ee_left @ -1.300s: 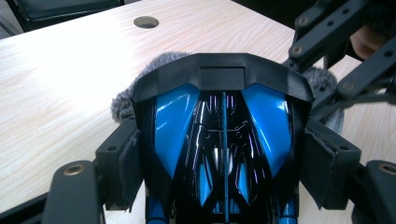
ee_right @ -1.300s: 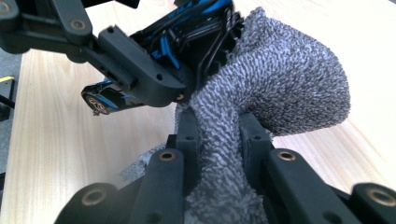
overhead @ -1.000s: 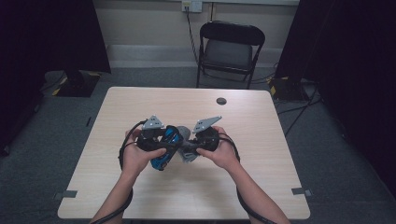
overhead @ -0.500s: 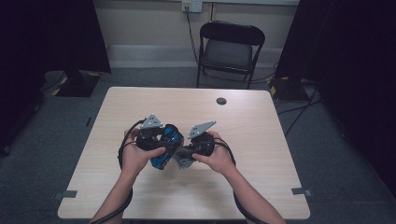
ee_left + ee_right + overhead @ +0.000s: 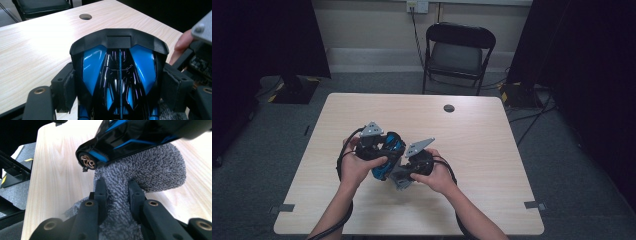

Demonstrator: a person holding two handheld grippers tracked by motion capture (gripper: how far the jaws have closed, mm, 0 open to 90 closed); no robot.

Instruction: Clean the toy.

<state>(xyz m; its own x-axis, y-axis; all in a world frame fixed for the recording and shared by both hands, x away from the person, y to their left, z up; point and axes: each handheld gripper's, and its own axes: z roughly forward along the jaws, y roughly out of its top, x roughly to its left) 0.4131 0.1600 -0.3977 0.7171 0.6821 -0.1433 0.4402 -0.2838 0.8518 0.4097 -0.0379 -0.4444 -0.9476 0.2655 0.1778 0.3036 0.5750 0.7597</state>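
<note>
A glossy blue and black object [image 5: 118, 72] sits between the pads [image 5: 66, 90] of my left gripper [image 5: 118, 93], which is shut on its sides and holds it above the table. In the high view the left gripper [image 5: 384, 157] is left of centre, with the object [image 5: 388, 150] tilted in it. My right gripper [image 5: 117, 192] is shut on a fold of grey knitted cloth [image 5: 152, 167]. The cloth presses against the underside of the object [image 5: 125, 140]. In the high view the right gripper [image 5: 406, 172] meets the left one, with the cloth [image 5: 398, 177] below the object.
The pale wooden table [image 5: 482, 145] has a round cable hole [image 5: 449, 108] near its far edge. A black folding chair [image 5: 457, 50] stands beyond the table. Dark curtains flank the room and cables lie on the carpet at the right.
My right hand has moved left and down toward the left gripper, bringing the cloth in under the blue and black object. The left hand has stayed in place.
</note>
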